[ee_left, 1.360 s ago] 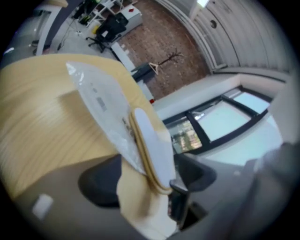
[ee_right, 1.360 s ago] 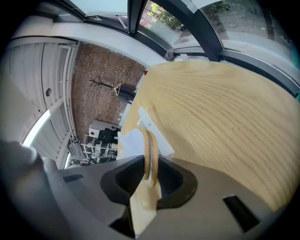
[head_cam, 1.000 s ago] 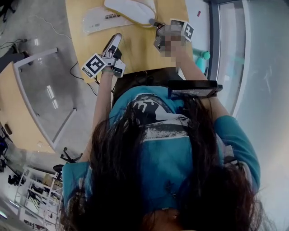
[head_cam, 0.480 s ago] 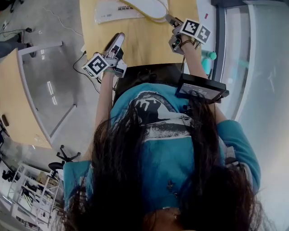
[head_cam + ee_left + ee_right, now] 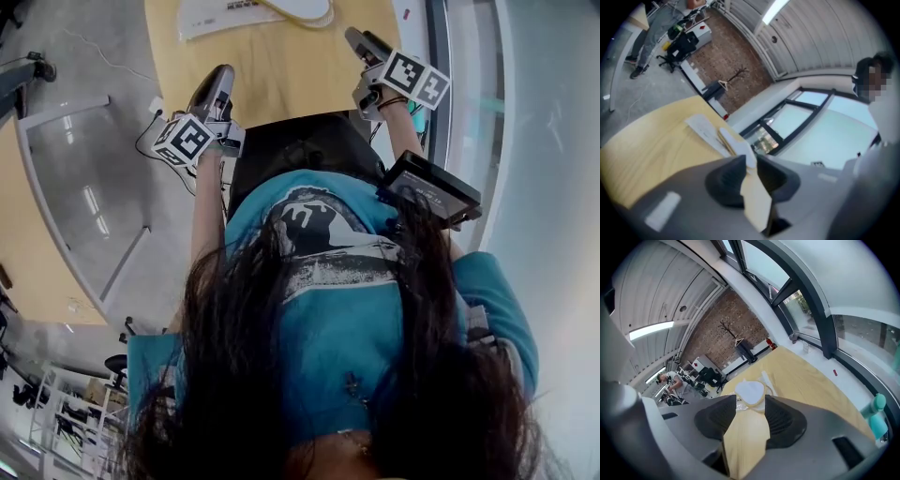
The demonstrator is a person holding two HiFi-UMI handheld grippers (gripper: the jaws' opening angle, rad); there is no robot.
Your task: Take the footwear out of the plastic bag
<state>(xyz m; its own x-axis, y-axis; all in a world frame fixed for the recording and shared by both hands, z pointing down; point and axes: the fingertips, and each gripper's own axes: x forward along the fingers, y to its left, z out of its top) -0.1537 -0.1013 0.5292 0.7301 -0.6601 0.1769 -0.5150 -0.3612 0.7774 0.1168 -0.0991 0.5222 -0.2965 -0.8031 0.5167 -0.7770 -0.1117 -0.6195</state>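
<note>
At the tabletop's far end the white footwear lies against the plastic bag, print unreadable, while my left gripper is closing empty and my right gripper stands spread, empty.

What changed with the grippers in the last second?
The right gripper opened, let go of the slipper and drew back, jaws empty. The left gripper eased back toward the near edge of the table, its jaws closing on nothing. Slipper and plastic bag stayed put.
</note>
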